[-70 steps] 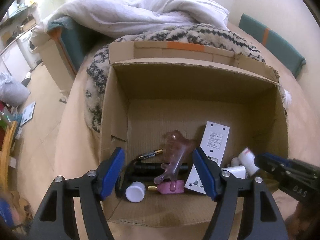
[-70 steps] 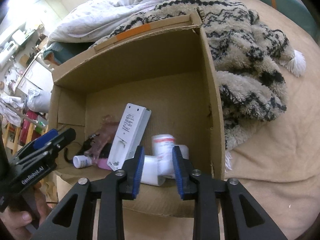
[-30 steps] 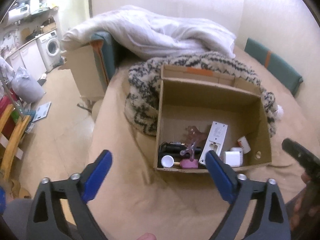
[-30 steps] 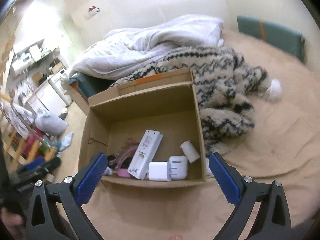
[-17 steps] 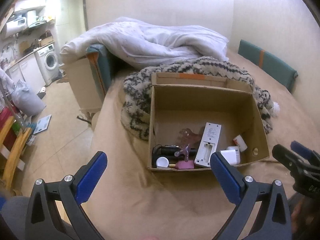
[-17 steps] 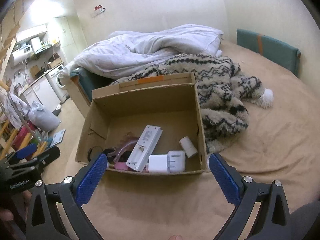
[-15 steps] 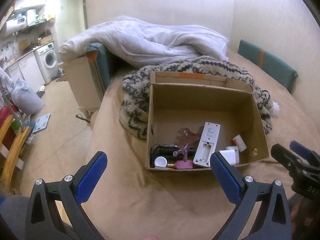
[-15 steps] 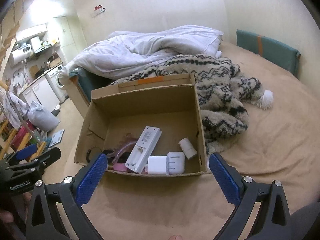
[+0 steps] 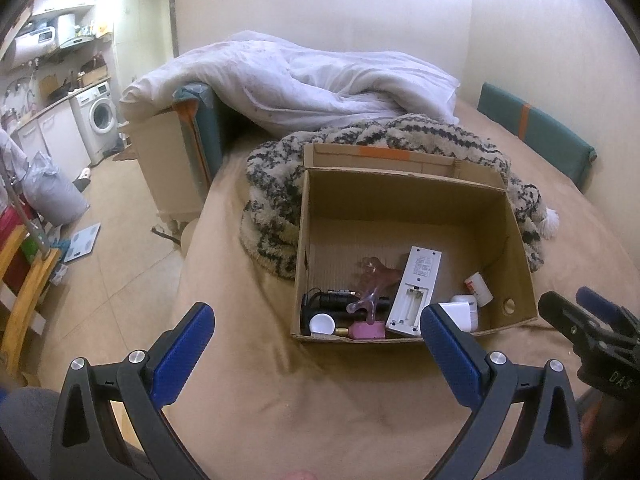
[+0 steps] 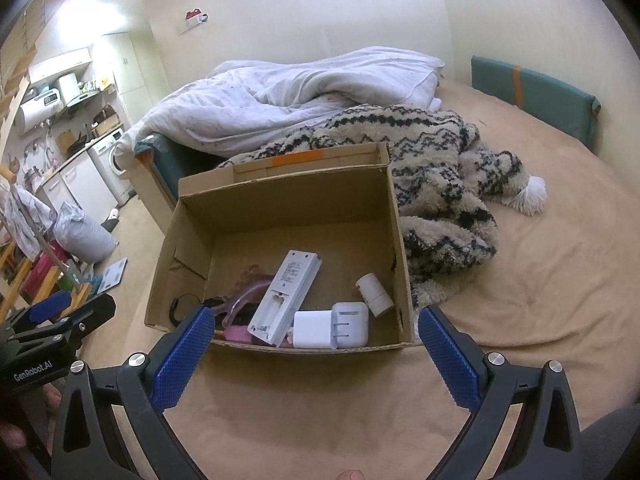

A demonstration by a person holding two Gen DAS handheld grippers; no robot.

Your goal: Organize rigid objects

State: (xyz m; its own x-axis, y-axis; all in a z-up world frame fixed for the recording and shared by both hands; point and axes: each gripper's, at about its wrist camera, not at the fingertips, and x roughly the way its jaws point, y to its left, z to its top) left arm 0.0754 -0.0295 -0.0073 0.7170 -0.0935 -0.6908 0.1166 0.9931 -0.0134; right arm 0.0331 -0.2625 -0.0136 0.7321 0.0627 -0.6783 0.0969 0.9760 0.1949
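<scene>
Both grippers have pulled right back from the box since a couple of seconds ago, when they were down among the contents, and now they hang well clear over the tan bed cover [image 9: 280, 400]. Biggest thing in play, the open brown cardboard box [image 10: 188, 248], sits on the bed against the shaggy cream-and-black patterned blanket [image 10: 440, 184]. Inside, along the near wall: a long white remote control lying face down with its battery bay open [image 10: 286, 294], two white square plug adapters [image 10: 332, 325] side by side, a small white cylindrical bottle [image 10: 374, 294], a translucent pink forked plastic piece [image 9: 370, 292] and a small white round cap [image 9: 322, 323]. Left gripper [image 9: 316, 344], fingers wide apart, nothing held; right gripper [image 10: 314, 344], the same. Everything looks boxed, so the job seems nearly done. If anything needs straightening, come in from above, centre on one item, and keep off the cardboard wall.
</scene>
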